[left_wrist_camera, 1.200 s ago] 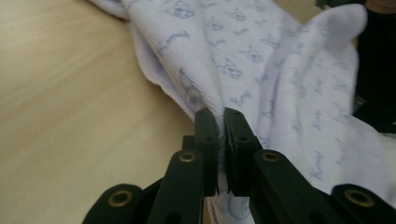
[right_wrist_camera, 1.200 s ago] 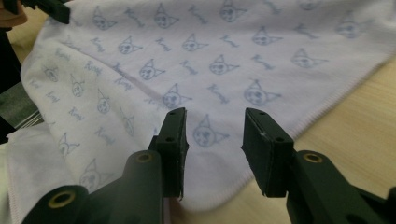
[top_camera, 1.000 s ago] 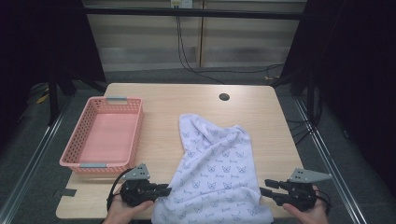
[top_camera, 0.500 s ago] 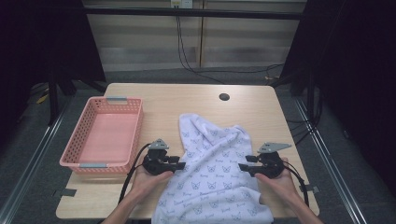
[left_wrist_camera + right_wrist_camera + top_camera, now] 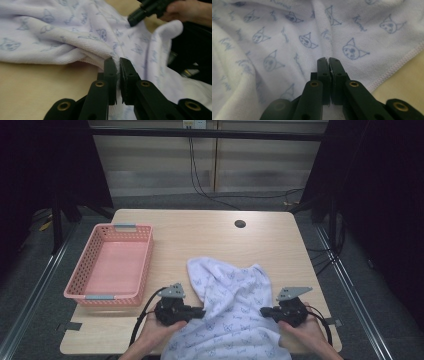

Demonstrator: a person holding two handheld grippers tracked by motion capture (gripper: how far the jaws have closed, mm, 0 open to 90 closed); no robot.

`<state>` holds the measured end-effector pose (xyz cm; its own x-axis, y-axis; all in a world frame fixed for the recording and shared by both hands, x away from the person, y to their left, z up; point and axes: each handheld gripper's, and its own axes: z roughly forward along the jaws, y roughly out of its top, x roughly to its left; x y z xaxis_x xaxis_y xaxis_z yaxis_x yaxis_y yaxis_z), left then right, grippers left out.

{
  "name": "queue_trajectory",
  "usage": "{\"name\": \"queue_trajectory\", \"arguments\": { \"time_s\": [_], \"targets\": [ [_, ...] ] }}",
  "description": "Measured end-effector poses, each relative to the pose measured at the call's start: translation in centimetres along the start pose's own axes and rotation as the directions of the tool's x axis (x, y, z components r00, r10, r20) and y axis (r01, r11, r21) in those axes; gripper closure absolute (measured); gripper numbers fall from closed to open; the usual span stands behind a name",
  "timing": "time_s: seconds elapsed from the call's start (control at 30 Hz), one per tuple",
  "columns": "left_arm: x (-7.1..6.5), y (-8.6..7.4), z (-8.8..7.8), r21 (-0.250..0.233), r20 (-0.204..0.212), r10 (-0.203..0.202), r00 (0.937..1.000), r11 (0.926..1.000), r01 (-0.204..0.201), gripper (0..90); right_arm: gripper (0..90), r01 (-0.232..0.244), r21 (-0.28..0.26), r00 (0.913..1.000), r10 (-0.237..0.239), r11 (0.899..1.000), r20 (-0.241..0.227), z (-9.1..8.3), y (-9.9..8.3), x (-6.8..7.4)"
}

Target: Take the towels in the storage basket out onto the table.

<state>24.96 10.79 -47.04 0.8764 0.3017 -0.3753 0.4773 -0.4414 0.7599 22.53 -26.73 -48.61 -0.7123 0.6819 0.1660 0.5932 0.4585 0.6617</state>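
While towel (image 5: 230, 305) is being pinched at both sides | L gripper (image 5: 118, 65) & R gripper (image 5: 328, 64) just closed, clamped on cloth | next: edges probably to be lifted evenly for folding, w/o slipping.

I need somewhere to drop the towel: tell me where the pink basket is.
In the high view the pink basket sits on the table's left side, left of the white towel and just beyond the left claw.

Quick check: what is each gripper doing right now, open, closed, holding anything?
Left gripper: jaws have just closed, pinching a fold of the white printed towel.
Right gripper: jaws have just closed, a thin bit of the towel between them.
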Motion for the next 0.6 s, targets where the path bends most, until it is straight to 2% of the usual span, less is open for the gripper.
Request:
{"name": "queue_trajectory", "arguments": {
  "time_s": [0.03,0.07,0.13,0.17,0.23,0.27,0.33,0.37,0.43,0.5,0.57,0.6],
  "targets": [
    [-0.6,-0.3,0.1,0.016,0.022,0.009,0.9997,0.9998,-0.009,84.4,88.0,-0.010,0.009,0.9997,0.010,1.000,-0.021,-0.4,-0.5,0.3],
    [-1.2,-0.4,0.1,0.026,0.026,0.029,0.9992,0.9992,-0.030,84.0,87.0,-0.004,0.019,0.9996,0.004,1.000,-0.028,-0.8,-1.0,0.7],
    [-1.5,-0.6,0.0,0.030,0.015,0.026,0.9995,0.9992,-0.027,77.1,80.3,-0.012,0.026,0.9991,0.013,1.000,-0.041,-1.5,-1.7,1.4],
    [-1.1,-0.5,-0.1,0.019,0.000,0.014,0.9999,0.9997,-0.014,70.3,76.2,-0.011,0.008,0.9992,0.011,1.000,-0.039,-1.8,-1.8,1.5],
    [0.4,-0.2,-0.4,-0.015,-0.049,-0.035,0.9982,0.9993,0.034,66.2,73.7,-0.021,-0.035,0.9996,0.020,0.999,-0.017,-2.2,-1.4,1.1],
    [1.3,0.0,-0.5,-0.031,-0.077,-0.072,0.9944,0.9971,0.070,64.1,71.3,-0.023,-0.058,0.9997,0.022,0.998,-0.006,-2.3,-1.1,0.6],
    [2.8,0.4,-0.5,-0.047,-0.132,-0.093,0.9869,0.9950,0.088,64.3,70.0,-0.031,-0.099,0.9991,0.034,0.995,0.027,-2.3,0.0,-0.6],
    [3.7,0.5,-0.4,-0.042,-0.161,-0.106,0.9813,0.9941,0.101,64.2,69.6,-0.029,-0.120,0.9985,0.035,0.992,0.043,-2.1,0.7,-1.2],
    [5.2,0.8,0.0,-0.037,-0.227,-0.124,0.9659,0.9923,0.119,64.5,68.4,-0.030,-0.149,0.9955,0.043,0.988,0.085,-1.6,2.0,-2.9],
    [6.3,1.1,0.4,-0.045,-0.254,-0.131,0.9583,0.9913,0.124,63.8,67.7,-0.051,-0.164,0.9918,0.069,0.985,0.108,-0.8,3.3,-4.6],
    [7.3,1.3,0.7,-0.049,-0.275,-0.160,0.9482,0.9872,0.152,60.9,63.6,-0.070,-0.169,0.9876,0.092,0.983,0.127,0.3,4.4,-6.0],
    [7.6,1.3,0.8,-0.051,-0.302,-0.156,0.9406,0.9877,0.148,60.3,62.1,-0.076,-0.167,0.9863,0.099,0.983,0.132,0.9,4.8,-6.6]
  ]
}}
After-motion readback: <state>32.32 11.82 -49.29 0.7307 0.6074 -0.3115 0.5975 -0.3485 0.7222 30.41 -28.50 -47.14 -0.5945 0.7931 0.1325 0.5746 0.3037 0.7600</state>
